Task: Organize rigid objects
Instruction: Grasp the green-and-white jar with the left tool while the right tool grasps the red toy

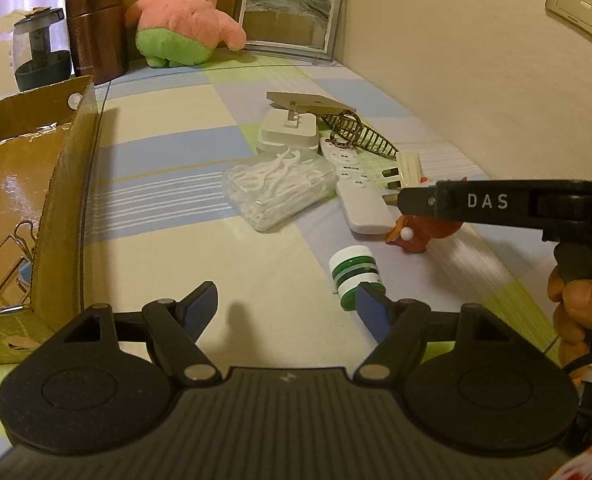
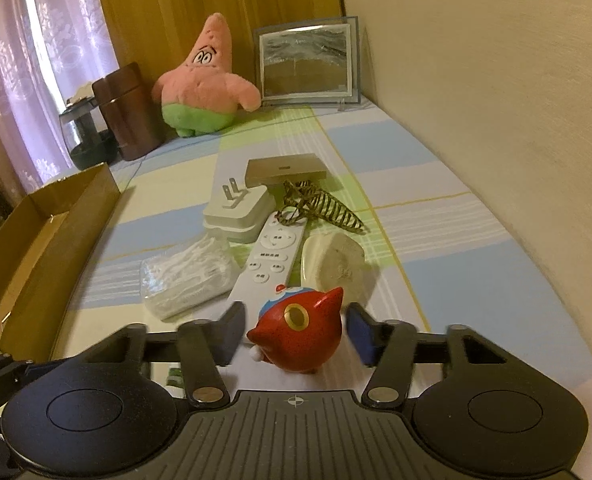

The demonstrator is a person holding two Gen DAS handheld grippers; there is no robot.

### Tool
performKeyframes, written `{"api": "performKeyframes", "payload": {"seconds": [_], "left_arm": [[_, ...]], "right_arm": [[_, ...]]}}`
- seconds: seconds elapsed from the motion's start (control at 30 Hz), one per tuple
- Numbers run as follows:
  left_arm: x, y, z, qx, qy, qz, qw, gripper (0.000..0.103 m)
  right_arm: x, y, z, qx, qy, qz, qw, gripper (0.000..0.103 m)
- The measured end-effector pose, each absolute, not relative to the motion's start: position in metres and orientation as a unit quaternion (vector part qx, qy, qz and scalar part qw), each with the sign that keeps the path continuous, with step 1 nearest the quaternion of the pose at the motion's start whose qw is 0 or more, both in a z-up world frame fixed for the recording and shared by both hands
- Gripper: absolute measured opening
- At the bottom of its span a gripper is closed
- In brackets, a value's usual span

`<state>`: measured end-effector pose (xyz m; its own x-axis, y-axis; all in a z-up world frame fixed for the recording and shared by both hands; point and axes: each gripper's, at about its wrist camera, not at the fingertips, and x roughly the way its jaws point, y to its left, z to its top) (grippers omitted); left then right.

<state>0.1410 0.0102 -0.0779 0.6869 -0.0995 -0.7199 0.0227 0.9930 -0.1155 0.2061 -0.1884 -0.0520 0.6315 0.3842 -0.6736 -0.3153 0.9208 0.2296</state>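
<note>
The red figurine [image 2: 297, 334] stands on the table at the near end of the clutter, touching the white remote [image 2: 270, 258], and the right gripper [image 2: 296, 336] brackets it with fingers spread, pads apparently clear of its sides, though motion blur makes contact hard to judge. It's round and glossy: an off-centre squeeze could squirt it out or tip it onto the remote. The green-banded bottle [image 1: 355, 276] lies on its side by the left gripper [image 1: 292, 310], also wide open and empty; a nudge rolls it. The cardboard box [image 1: 62, 184] waits at left.
</note>
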Motion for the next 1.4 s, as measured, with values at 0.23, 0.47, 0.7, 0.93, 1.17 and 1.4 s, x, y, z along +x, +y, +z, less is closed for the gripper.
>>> {"api": "performKeyframes", "payload": {"seconds": [0.23,0.47,0.7,0.93,1.17,1.4], "left_arm": [[0.144,0.005,-0.078,-0.049,0.393,-0.042,0.917,0.072],[0.150,-0.007,-0.082,-0.038,0.393,-0.074,0.916,0.066],[0.160,-0.026,-0.086,0.080,0.378,-0.136,0.912,0.059],[0.174,-0.032,-0.096,0.148,0.378,-0.182,0.895,0.050],[0.178,-0.035,-0.099,0.161,0.376,-0.202,0.890,0.038],[0.166,-0.026,-0.095,0.121,0.387,-0.169,0.898,0.037]], "right_arm": [[0.205,-0.192,-0.048,0.048,0.387,0.187,0.902,0.042],[0.200,-0.204,-0.037,0.052,0.381,0.178,0.906,0.042],[0.197,-0.214,-0.027,0.049,0.377,0.177,0.908,0.042],[0.197,-0.217,-0.028,0.055,0.379,0.175,0.907,0.042],[0.197,-0.218,-0.029,0.054,0.383,0.172,0.906,0.042],[0.193,-0.214,-0.028,0.053,0.384,0.178,0.904,0.042]]}}
